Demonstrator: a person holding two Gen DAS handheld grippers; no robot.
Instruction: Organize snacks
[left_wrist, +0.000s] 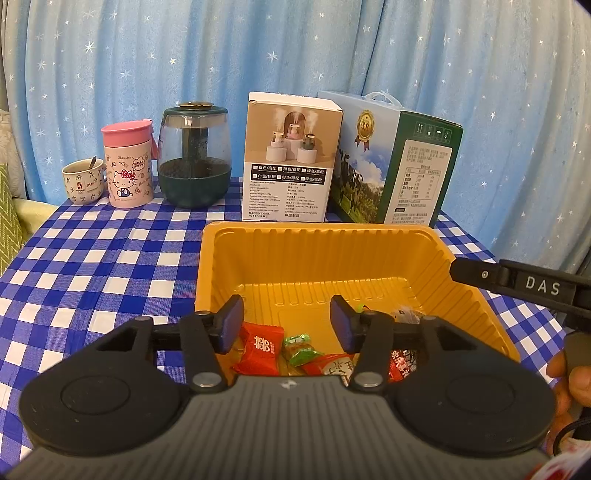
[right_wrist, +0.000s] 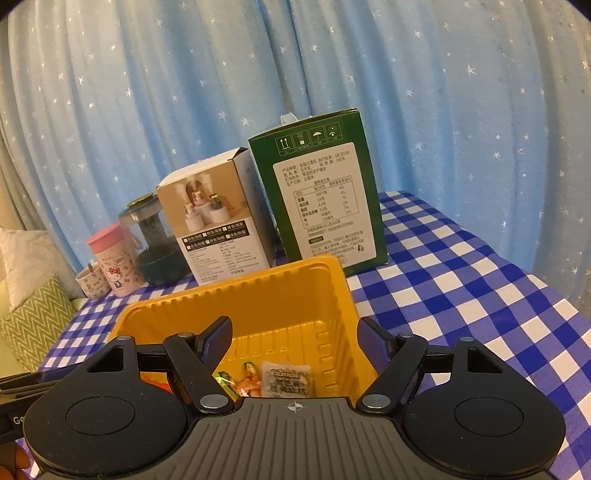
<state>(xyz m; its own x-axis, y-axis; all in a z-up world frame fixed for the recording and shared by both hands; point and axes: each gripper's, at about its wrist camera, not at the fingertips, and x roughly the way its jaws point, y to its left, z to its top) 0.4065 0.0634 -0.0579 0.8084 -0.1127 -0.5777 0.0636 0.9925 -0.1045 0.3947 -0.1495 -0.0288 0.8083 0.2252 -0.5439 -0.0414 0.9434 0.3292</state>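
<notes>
Fingers of left gripper (left_wrist: 287, 320) and right gripper (right_wrist: 293, 341) spread wide, holding nothing — both over the yellow tray (left_wrist: 325, 254) on the checked surface (left_wrist: 110, 258). Wrapped snacks (left_wrist: 295, 349) lie inside. Behind: pink "Hello Kitty" cup (left_wrist: 127, 166), white box (left_wrist: 291, 158) reading "MADE IN CHINA" — green carton (right_wrist: 321, 195).

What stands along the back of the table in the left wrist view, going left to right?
Small cup with a spoon → pink-lidded Hello Kitty tumbler → green glass teapot → white humidifier box → green milk carton box.
</notes>
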